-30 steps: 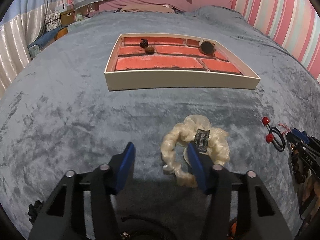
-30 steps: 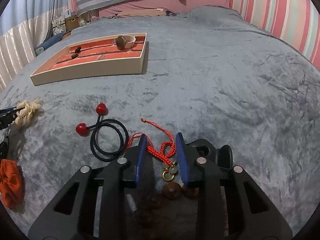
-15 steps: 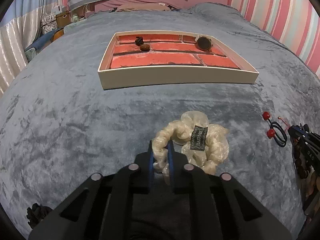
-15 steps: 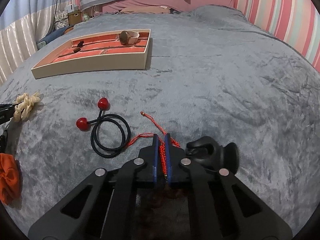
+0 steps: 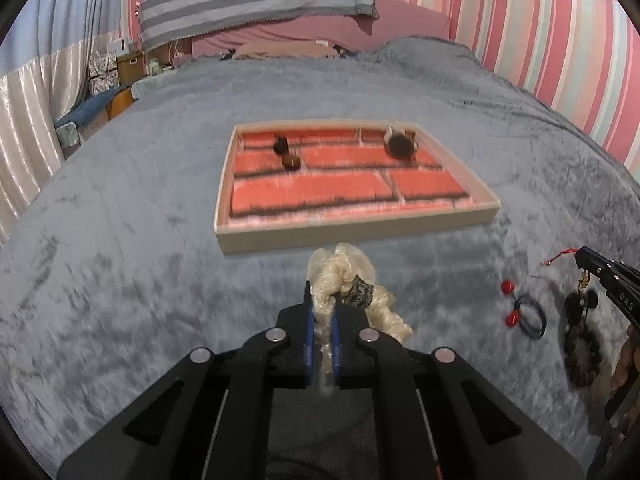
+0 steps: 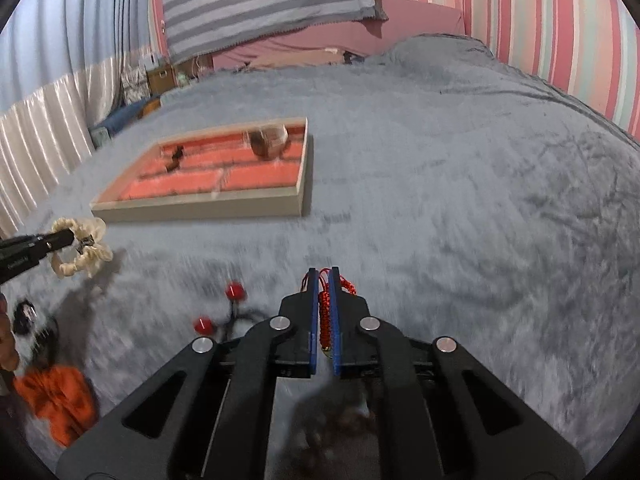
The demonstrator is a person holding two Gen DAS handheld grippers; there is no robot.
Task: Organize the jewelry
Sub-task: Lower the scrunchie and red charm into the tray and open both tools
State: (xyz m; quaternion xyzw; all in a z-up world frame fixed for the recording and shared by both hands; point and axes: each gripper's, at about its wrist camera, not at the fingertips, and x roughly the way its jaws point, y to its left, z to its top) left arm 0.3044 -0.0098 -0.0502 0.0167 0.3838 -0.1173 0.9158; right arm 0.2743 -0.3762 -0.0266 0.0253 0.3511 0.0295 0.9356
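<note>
My left gripper (image 5: 321,308) is shut on a cream scrunchie (image 5: 340,276) and holds it above the grey blanket, short of the tray (image 5: 352,236). The tray has a red brick-pattern lining and holds a few dark pieces (image 5: 286,154) and a round brown piece (image 5: 398,146). My right gripper (image 6: 323,280) is shut on a red braided cord (image 6: 326,312) with dark beads hanging below it (image 5: 580,344). In the right wrist view the left gripper (image 6: 60,238) holds the scrunchie (image 6: 80,252) at the left, near the tray (image 6: 200,210).
A black hair tie with two red beads (image 5: 528,316) lies on the blanket between the grippers; it also shows in the right wrist view (image 6: 224,312). An orange scrunchie (image 6: 56,400) and a small dark item (image 6: 26,316) lie at the lower left. Striped walls surround the bed.
Both grippers have closed, the left on the cream scrunchie and the right on the red cord. Both have lifted their items off the blanket and moved toward the tray.
</note>
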